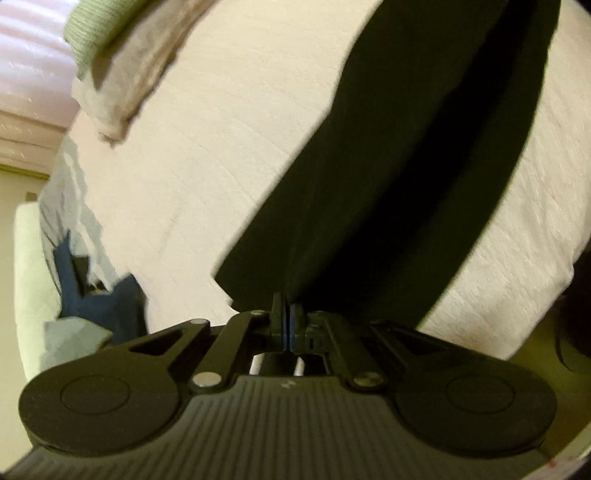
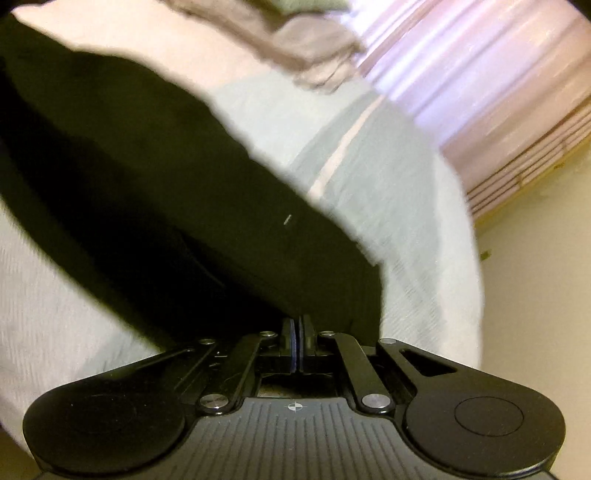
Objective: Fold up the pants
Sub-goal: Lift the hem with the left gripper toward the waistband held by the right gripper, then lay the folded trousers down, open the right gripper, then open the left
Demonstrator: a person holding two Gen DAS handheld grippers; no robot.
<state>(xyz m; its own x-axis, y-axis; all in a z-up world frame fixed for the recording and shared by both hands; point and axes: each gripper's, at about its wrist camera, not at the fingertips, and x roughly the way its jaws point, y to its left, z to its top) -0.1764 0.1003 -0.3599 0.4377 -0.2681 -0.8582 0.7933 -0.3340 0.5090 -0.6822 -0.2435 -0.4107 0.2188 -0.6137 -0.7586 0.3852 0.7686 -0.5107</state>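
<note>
**Here, dark pants held at two corners above a pale bed**

Seemingly stretched between two tools, the black pants (image 1: 388,177) run as a long dark band across a pale pink bedspread (image 1: 229,155), their near edge pinched at the bottom of each wrist view. The left gripper (image 1: 287,321) points forward and slightly down over the bed, its two fingers pressed together with the blue pads nearly meeting, dark cloth clamped between them. The right gripper (image 2: 296,343) sits in the same low, forward-facing pose, its fingers drawn tight on another part of the pants (image 2: 155,177), near a squared corner of the fabric.

Beyond the pants, a crumpled beige garment (image 1: 125,74) and a green knit piece (image 1: 92,29) lie at the far side of the bed, and a heap of light grey and navy clothes (image 1: 92,280) lies at its left edge. In the right view a pale grey striped cloth (image 2: 369,173) lies beside the pants, with pink curtains (image 2: 480,74) behind.

Both views are smeared by motion blur, so seams and waistband cannot be made out. The pants run out of frame at the top. No hand is visible; only the black gripper bodies show.
</note>
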